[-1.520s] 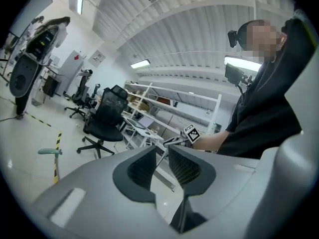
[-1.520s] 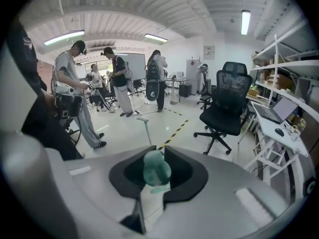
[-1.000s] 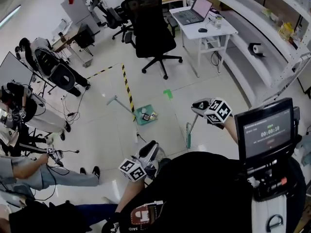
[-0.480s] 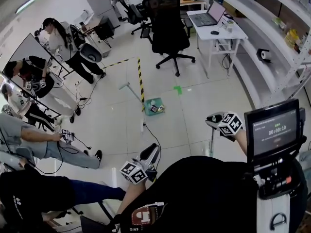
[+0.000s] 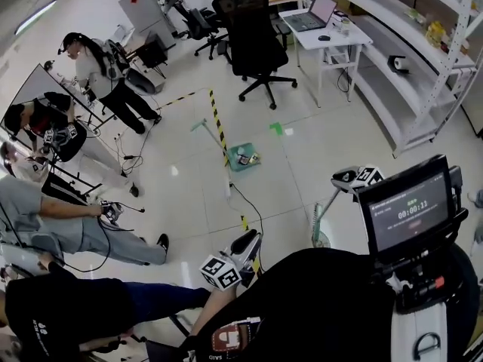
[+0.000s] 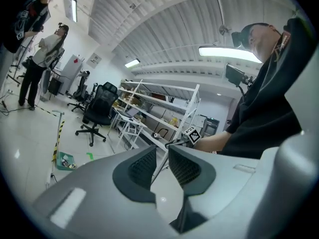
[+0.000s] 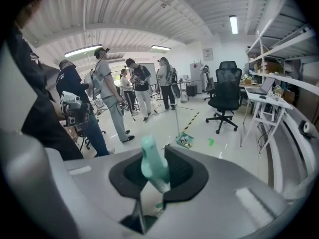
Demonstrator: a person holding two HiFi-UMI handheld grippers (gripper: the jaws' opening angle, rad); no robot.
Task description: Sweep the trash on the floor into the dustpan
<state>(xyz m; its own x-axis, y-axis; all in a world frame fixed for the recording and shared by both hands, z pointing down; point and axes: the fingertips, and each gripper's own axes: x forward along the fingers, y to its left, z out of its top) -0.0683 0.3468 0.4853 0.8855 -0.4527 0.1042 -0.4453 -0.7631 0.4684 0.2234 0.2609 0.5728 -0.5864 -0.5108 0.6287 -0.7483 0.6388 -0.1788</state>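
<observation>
A green dustpan [image 5: 241, 157] with bits of trash in it stands on the floor ahead, its long handle leaning up to the left. It also shows far off as the dustpan [image 6: 64, 161] in the left gripper view and the dustpan [image 7: 185, 142] in the right gripper view. My right gripper [image 5: 346, 178] is shut on the mint-green broom handle [image 7: 152, 166]. The broom [image 5: 326, 206] hangs down to the floor by my right side. My left gripper [image 5: 253, 240] is held low over the floor. Its jaws [image 6: 162, 156] are shut to a thin slit with nothing in them.
A black office chair [image 5: 253, 44] and a white desk [image 5: 324, 32] with a laptop stand beyond the dustpan. Metal shelving [image 5: 423, 74] lines the right. Several people [image 5: 98, 74] stand and sit at the left. Yellow-black tape [image 5: 219, 127] and a cable [image 5: 249, 202] cross the floor.
The head view has swung, bringing more of the people at the left into sight. The right gripper with the broom has shifted right; the dustpan has not moved on the floor.
</observation>
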